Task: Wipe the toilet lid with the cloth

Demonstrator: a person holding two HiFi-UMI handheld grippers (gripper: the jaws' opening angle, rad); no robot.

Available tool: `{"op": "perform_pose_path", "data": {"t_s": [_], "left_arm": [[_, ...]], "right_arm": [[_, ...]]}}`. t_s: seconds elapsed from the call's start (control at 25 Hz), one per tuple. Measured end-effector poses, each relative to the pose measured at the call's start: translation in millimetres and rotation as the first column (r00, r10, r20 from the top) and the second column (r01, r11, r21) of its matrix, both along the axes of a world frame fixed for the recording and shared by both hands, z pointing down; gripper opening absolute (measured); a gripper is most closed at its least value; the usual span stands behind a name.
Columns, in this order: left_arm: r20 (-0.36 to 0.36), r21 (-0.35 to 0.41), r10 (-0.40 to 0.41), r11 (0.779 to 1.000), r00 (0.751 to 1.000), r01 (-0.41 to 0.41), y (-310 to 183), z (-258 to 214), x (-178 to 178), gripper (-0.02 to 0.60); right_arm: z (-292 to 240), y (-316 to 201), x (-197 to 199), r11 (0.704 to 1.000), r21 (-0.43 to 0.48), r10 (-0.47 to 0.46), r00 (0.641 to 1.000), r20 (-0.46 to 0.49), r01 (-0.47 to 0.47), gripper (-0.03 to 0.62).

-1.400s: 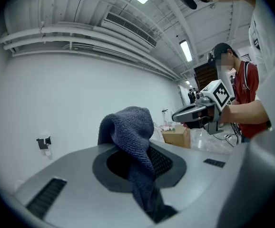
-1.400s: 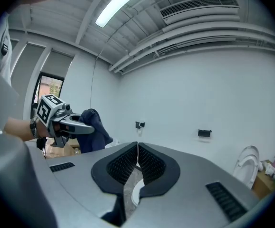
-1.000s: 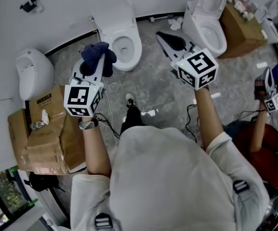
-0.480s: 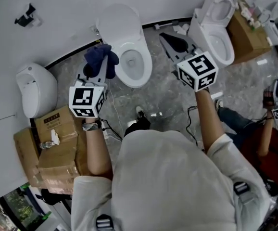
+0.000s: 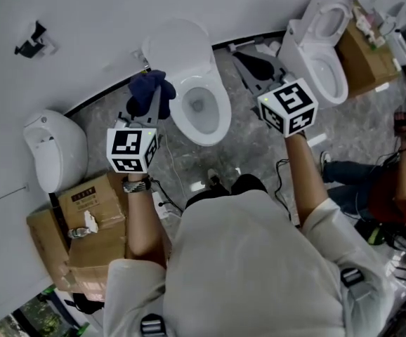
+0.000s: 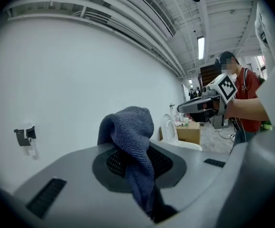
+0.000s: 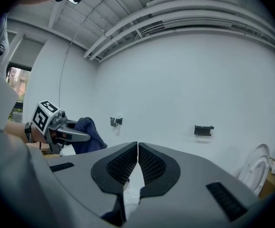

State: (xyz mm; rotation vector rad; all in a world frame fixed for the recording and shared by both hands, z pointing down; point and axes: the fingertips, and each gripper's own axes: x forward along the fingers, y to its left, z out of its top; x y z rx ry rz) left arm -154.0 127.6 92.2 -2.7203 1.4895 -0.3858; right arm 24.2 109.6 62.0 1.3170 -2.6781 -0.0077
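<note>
– Head view first: what does the cloth look like, and where is it?
– It is a dark blue terry cloth (image 5: 149, 88), crumpled into a soft lump and pinched in the left claw (image 5: 147, 107). It hangs just left of the white ceramic toilet (image 5: 201, 107). That toilet's rounded white lid (image 5: 177, 44) stands raised against the white wall.
– And close up?
– In the left gripper view the cloth (image 6: 130, 127) rises in a hooded fold above the left claw (image 6: 137, 161). It trails down between the black ribbed pads, which are closed on it.
– The other claw?
– The right claw (image 7: 137, 159) is pressed together with nothing between its pads. In the head view it (image 5: 239, 56) is over the grey floor, between that toilet and a second white toilet (image 5: 327, 55).
– What is hard to make out?
– The cloth covers the gap of the left claw, so the pad tips are hidden. From above I cannot tell whether the cloth touches the bowl's rim. The lid is white on white, so its edge is faint. The person's pale shirt (image 5: 252, 265) hides the floor beneath, and a person in red (image 5: 400, 195) is cut off at the right edge.
</note>
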Motion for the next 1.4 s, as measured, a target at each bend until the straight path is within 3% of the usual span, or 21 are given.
{"op": "perform_pose_path", "data": {"t_s": [0.48,0.72,1.08,1.4], "left_arm": [[-0.029,-0.065,-0.027,0.998,0.999,0.025,-93,40,-15,0.049],[-0.064,-0.058,-0.060,0.997,0.996,0.056,-147,53,-5,0.049],[-0.059,-0.112,-0.139,0.985,0.989,0.131,-236,117,-4,0.051],[-0.051,-0.178,-0.224,0.961,0.973,0.212,-310,182,-17,0.051]], "right_arm": [[45,-84,-20,0.998,-0.059,-0.009,1.000,0.012,0.010,0.029],[70,-136,-17,0.995,-0.094,-0.026,0.999,0.031,0.029,0.029],[127,-222,-12,0.992,-0.120,-0.040,0.997,0.063,0.047,0.029],[192,-287,-10,0.981,-0.180,-0.064,0.998,0.029,0.068,0.029]]}}
